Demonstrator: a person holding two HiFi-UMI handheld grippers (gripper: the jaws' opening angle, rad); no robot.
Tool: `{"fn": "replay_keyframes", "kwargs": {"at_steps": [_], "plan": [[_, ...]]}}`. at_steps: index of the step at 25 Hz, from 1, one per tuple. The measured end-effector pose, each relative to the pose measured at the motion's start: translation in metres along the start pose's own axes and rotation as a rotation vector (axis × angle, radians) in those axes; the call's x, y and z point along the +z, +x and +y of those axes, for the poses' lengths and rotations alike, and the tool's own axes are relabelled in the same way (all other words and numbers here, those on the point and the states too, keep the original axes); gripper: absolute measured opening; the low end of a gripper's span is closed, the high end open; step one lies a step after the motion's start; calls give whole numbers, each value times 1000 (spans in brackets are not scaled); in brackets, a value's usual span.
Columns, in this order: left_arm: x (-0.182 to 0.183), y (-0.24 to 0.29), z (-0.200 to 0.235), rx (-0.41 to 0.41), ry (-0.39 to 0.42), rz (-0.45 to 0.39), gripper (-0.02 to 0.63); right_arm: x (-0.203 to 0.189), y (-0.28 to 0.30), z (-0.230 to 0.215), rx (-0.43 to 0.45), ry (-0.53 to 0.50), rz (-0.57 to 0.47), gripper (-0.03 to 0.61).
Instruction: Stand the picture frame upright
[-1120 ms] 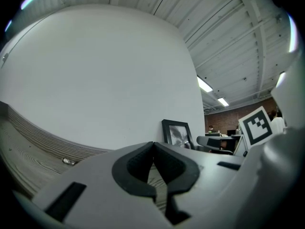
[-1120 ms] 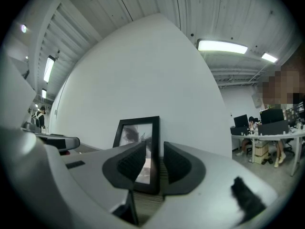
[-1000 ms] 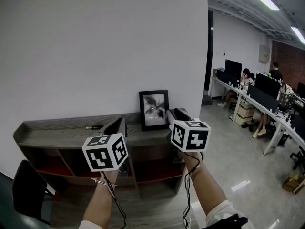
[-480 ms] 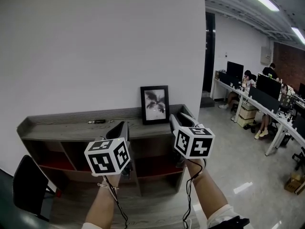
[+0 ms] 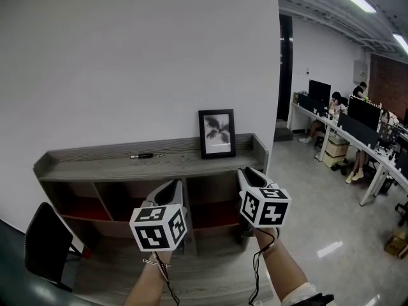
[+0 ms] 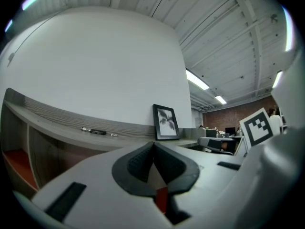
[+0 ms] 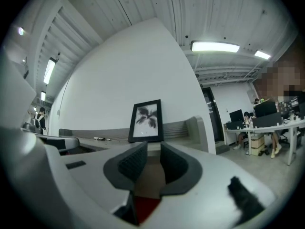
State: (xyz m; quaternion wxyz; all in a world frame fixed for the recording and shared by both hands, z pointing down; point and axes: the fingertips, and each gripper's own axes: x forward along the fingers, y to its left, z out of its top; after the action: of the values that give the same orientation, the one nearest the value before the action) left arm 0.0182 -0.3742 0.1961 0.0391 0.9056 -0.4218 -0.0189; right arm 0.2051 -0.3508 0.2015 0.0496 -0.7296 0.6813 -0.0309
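Note:
The black picture frame [image 5: 217, 133] with a palm print stands upright on the grey shelf unit [image 5: 89, 166], leaning back against the white wall. It also shows in the left gripper view, frame [image 6: 166, 122], and in the right gripper view, frame [image 7: 146, 121]. Both grippers hang well in front of the shelf, below its top, touching nothing. My left gripper [image 5: 166, 192] [image 6: 153, 147] is shut and empty. On my right gripper [image 5: 248, 176] [image 7: 153, 149] the pads stand a little apart, with nothing between them.
A black pen [image 5: 143, 155] [image 6: 97, 131] lies on the shelf top left of the frame. A black chair [image 5: 43, 247] stands at the lower left. Desks with monitors and seated people [image 5: 354, 123] fill the room to the right.
Both grippers have drawn back and down from the shelf, and the view has pulled away with them. The frame stays upright against the wall.

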Motion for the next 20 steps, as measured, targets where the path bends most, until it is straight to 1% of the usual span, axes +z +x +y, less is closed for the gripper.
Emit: {"fn": "replay_keyframes", "kwargs": {"at_steps": [4,7,9,12,15,17,20], "plan": [[-34,-15,7,29,-20,41,14,-35,-14,3,0,44,38,66],[-61,-25,7,44,-32,68,14,-58,-27,4,-2,57,55,50],[-78,-29,6,49,-43,89,13,-74,-34,6,3,54,76,46],[-100,-33,2,45,-84,109,14,-95,-45,9,13,57,113,41],[-121,-38,-2,44,-115,122,14,-113,-56,9,27,92,139,40],[-135,-40,-6,49,-123,144,14,-122,-64,8,34,105,149,40],[-153,-41,-17,50,-123,175,14,-138,-74,3,36,96,172,40]]}}
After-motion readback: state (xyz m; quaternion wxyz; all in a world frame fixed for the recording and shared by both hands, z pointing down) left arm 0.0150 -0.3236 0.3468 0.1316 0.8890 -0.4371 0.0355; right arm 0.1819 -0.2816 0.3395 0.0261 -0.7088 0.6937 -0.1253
